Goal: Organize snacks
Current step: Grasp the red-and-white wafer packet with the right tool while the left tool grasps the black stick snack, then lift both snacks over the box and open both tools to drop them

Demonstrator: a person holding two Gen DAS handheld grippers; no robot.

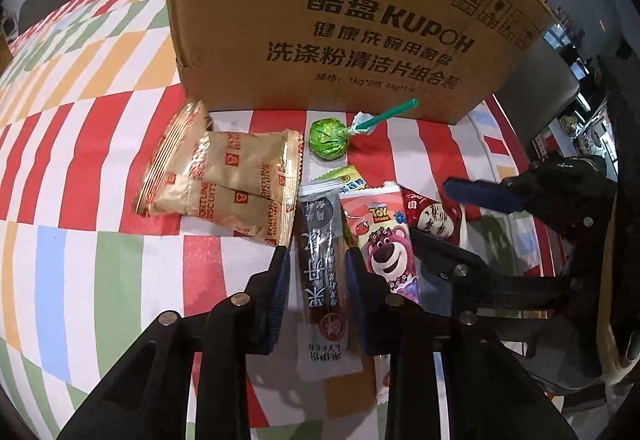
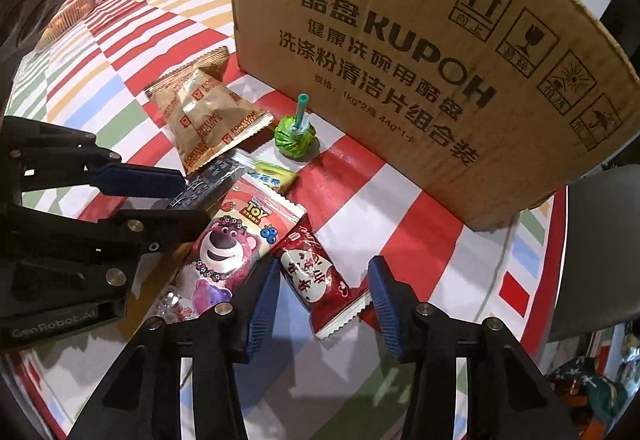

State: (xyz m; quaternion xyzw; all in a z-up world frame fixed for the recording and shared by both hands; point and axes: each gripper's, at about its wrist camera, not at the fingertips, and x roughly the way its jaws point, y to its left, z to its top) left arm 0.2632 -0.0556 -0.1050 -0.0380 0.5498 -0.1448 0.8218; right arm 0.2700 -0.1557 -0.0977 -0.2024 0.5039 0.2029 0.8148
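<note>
Blue pads of the left gripper (image 1: 316, 272) flanked a dark brown snack bar (image 1: 320, 256), one at each side; whether they pressed it could not be told. Beside it lay a pink "TOY STORY" bear packet (image 1: 384, 240). Spread jaws of the right gripper (image 2: 324, 280) straddled a red sachet (image 2: 316, 276) without touching (its script was too distorted to read). Behind lay gold "FORTUNE BISCUITS" packets (image 1: 236, 176), a green lollipop (image 1: 328, 140) and a "KUPOH" carton (image 2: 420, 52), its top cut off, on the checked cloth (image 1: 80, 120).
</note>
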